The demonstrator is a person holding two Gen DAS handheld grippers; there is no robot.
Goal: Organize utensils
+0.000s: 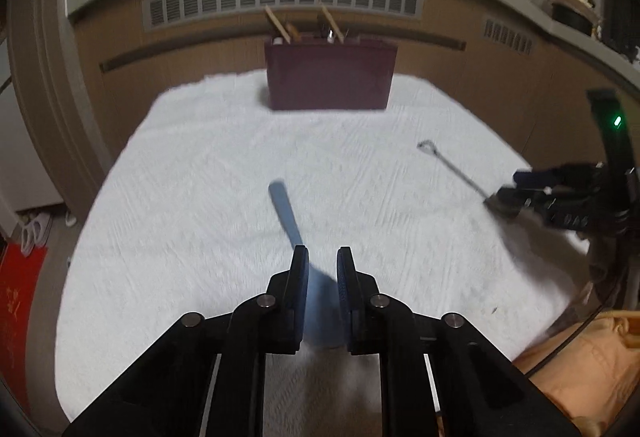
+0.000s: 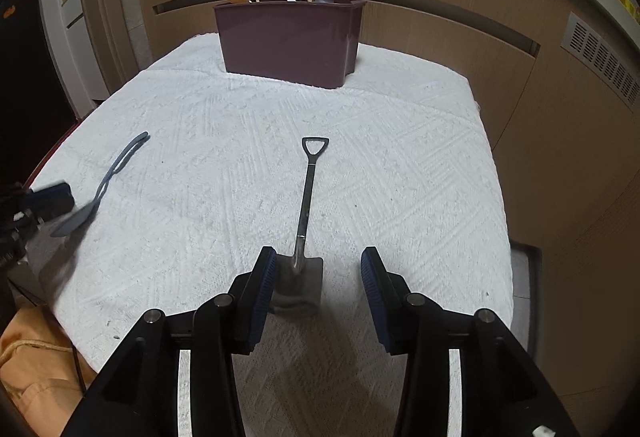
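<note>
The blue spatula (image 1: pixel 285 209) lies on the white cloth (image 1: pixel 200 197), its broad end clamped between the narrowed left gripper (image 1: pixel 322 269) pads. The shovel-shaped spoon (image 2: pixel 306 205) lies to its right, blade between the spread, non-contacting fingers of the right gripper (image 2: pixel 320 269). The maroon bin (image 2: pixel 290 37) stands behind, holding utensils.

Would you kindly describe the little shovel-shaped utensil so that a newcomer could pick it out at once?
Start at the white textured cloth covering the table, with the maroon utensil bin at its far edge. Nearer than the bin, the shovel-shaped utensil lies flat on the cloth. Unlike the grey-blue spatula to its left, it is dark metal, with a triangular loop handle and a square blade.
</note>
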